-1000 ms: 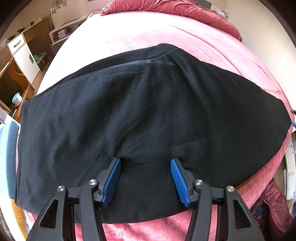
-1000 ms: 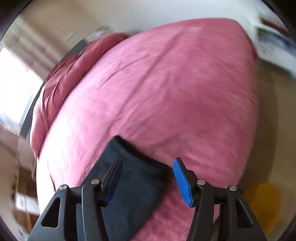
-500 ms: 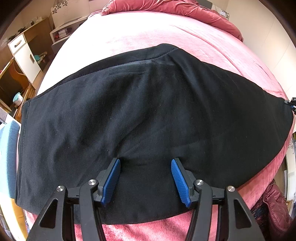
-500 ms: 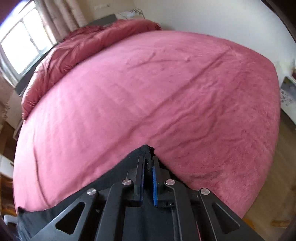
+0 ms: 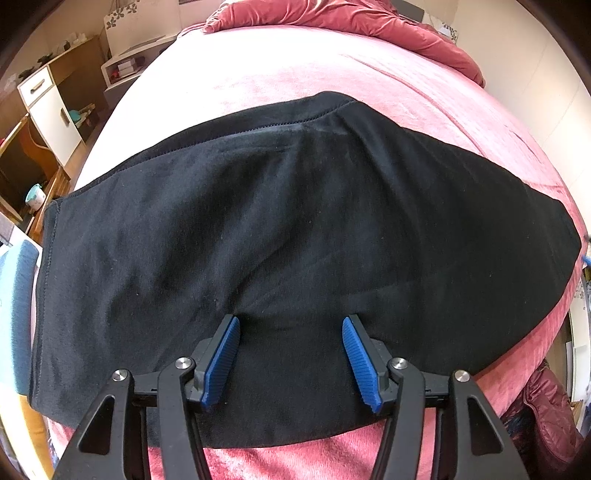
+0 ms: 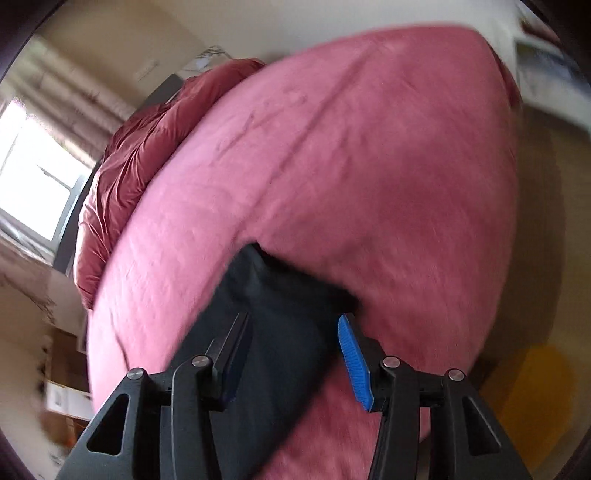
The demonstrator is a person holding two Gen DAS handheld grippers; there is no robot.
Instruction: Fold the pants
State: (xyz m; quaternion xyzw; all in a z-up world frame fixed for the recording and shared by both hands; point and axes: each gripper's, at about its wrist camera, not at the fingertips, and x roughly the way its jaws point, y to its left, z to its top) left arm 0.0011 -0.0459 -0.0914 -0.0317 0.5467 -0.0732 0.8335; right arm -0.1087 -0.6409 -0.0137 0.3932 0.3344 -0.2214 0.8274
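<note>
The black pants point(image 5: 295, 229) lie flat across the pink bed point(image 5: 295, 66), folded lengthwise, with the hem at the left and a tapered end at the right. My left gripper point(image 5: 291, 347) is open, its blue pads resting on the near middle of the pants. My right gripper point(image 6: 295, 350) is open over the right end of the pants point(image 6: 280, 295); the view is blurred. A bit of that gripper shows at the left wrist view's right edge point(image 5: 586, 258).
A red duvet point(image 5: 351, 18) is bunched at the head of the bed. White and wooden cabinets point(image 5: 48, 107) stand left of the bed. A dark red padded thing point(image 5: 546, 413) lies on the floor at the near right. A window point(image 6: 33, 184) is at the left.
My right gripper, shut on the pants' end half a second ago, has opened and drawn back from it. The left gripper and the pants have stayed still.
</note>
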